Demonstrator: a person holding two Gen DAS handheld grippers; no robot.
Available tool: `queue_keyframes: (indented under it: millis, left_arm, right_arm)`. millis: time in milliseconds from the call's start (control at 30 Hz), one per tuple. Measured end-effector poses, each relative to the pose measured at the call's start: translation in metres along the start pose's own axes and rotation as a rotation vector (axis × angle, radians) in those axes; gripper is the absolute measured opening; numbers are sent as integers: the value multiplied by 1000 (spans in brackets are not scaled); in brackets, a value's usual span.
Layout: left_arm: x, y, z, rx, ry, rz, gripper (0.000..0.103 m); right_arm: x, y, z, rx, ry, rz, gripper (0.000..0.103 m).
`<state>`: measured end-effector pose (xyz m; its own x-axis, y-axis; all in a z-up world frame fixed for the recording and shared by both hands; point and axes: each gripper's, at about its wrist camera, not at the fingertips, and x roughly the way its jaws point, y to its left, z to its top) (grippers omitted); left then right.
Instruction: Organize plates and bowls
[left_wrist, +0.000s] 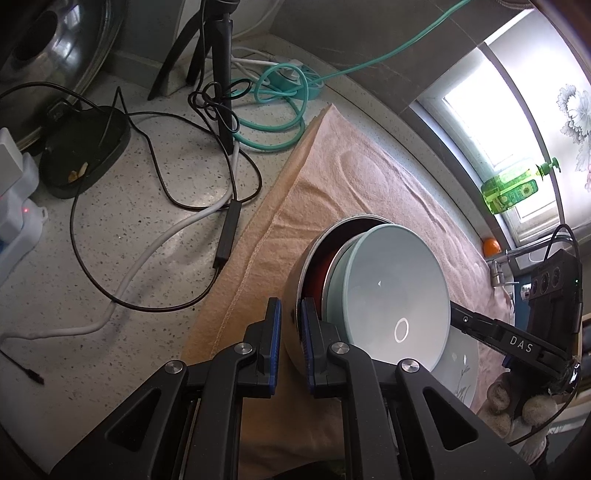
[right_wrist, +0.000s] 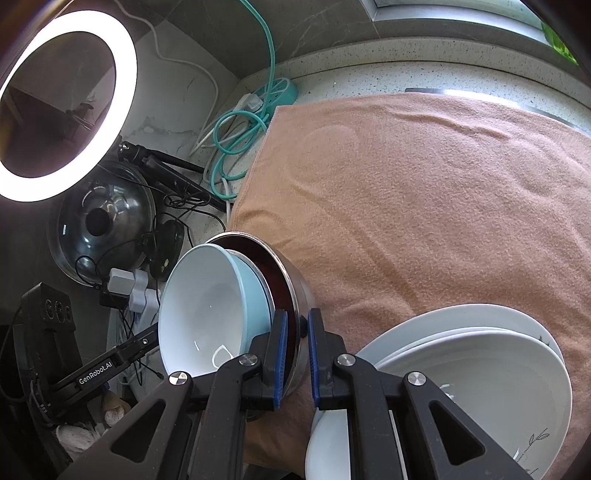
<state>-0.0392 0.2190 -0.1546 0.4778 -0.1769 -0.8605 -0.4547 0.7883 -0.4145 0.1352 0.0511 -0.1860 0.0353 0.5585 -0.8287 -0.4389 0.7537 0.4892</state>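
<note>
Together, left tongs (left_wrist: 291, 325) and right tongs (right_wrist: 297, 334) each clamp the steel bowl's (right_wrist: 295, 284) rim, nested bowls tilted.

A peach towel (right_wrist: 424, 192) covers part of the speckled table (left_wrist: 155, 206). Beside it lie a coiled teal cable (left_wrist: 273, 122), black cords (left_wrist: 155, 236) and tripod legs (left_wrist: 221, 74). A lit ring lamp (right_wrist: 66, 107) stands above a glass pot lid (right_wrist: 107, 225).

A home kitchen: a speckled stone counter (left_wrist: 155, 206) under a window (left_wrist: 491, 122), a tap (left_wrist: 498, 273), a soap bottle (left_wrist: 511, 186), a pot lid (right_wrist: 105, 221), bowls (right_wrist: 218, 306) and plates (right_wrist: 491, 354).
</note>
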Motion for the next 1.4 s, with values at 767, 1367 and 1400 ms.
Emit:
queue_keyframes:
  millis: [767,1367,1400]
  left_arm:
    - [6,-4,0,6,3,14,8]
    - [4,-6,0,8,-6,18,8]
    - [3,-6,1,8,-8,18,8]
  right_arm:
    - [2,1,1,-9,6,-10,10]
    - [1,1,2,0,4,-5,10]
    - [1,1,2,0,3,-5,10]
